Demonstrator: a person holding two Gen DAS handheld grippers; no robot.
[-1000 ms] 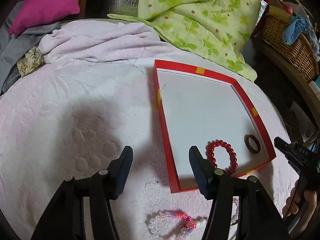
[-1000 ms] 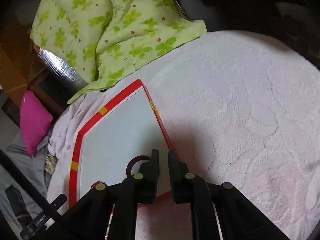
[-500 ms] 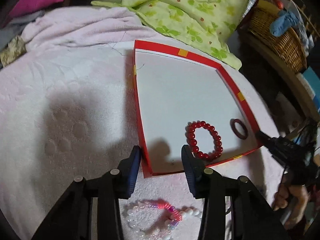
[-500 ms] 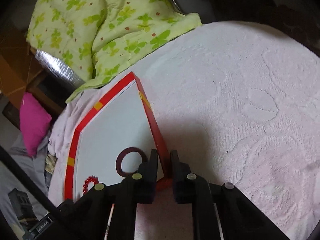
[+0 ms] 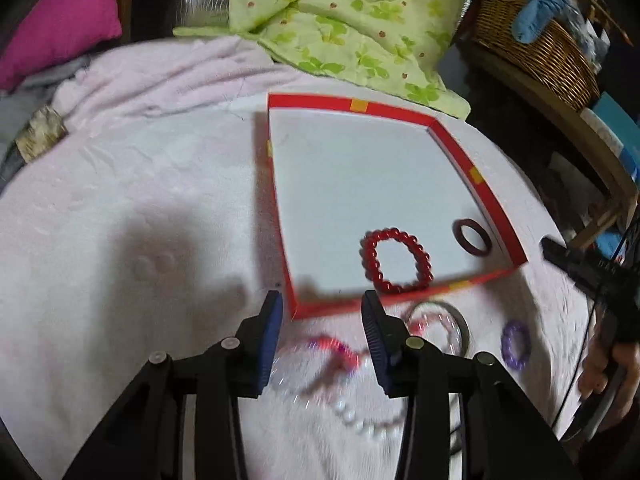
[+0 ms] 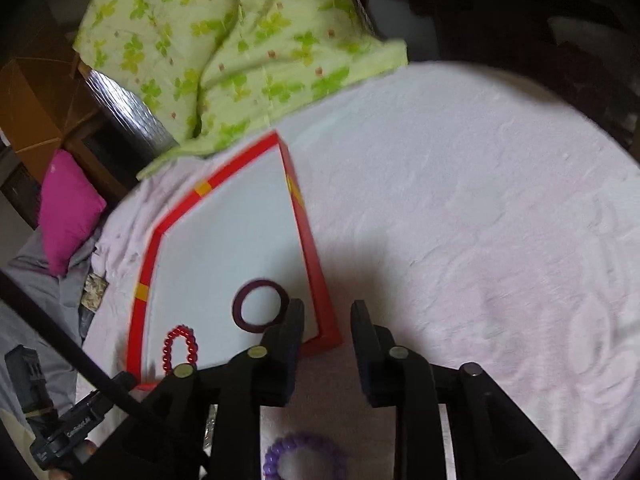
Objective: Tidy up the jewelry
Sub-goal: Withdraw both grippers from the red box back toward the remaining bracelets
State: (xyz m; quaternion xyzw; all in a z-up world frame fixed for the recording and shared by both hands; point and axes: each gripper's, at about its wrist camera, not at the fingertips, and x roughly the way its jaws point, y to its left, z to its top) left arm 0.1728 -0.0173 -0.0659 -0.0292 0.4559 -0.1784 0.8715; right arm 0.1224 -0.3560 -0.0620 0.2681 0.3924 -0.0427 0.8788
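A red-rimmed box lid with a white floor (image 5: 456, 152) (image 6: 308, 248) lies on the pink bedspread. Inside it lie a red bead bracelet (image 5: 396, 260) (image 6: 180, 348) and a dark maroon ring bangle (image 5: 472, 238) (image 6: 260, 308). In front of the box lie a pink-and-white bead bracelet (image 5: 340, 364), a clear bangle (image 5: 440, 324) and a purple coil band (image 5: 516, 344) (image 6: 304, 460). My left gripper (image 5: 322, 312) is open and empty at the box's near left corner. My right gripper (image 6: 326, 324) is open and empty at the box's near right corner.
A green clover-print quilt (image 5: 340, 28) lies behind the box. A magenta pillow (image 5: 60, 20) is at the far left. A wicker basket (image 5: 536, 52) stands on a shelf at the right. The bed edge drops off to the right of the box.
Both grippers have pulled back toward me, bringing the jewelry in front of the box into view. My right gripper, shut before, has opened. My left gripper narrowed, then opened a little.
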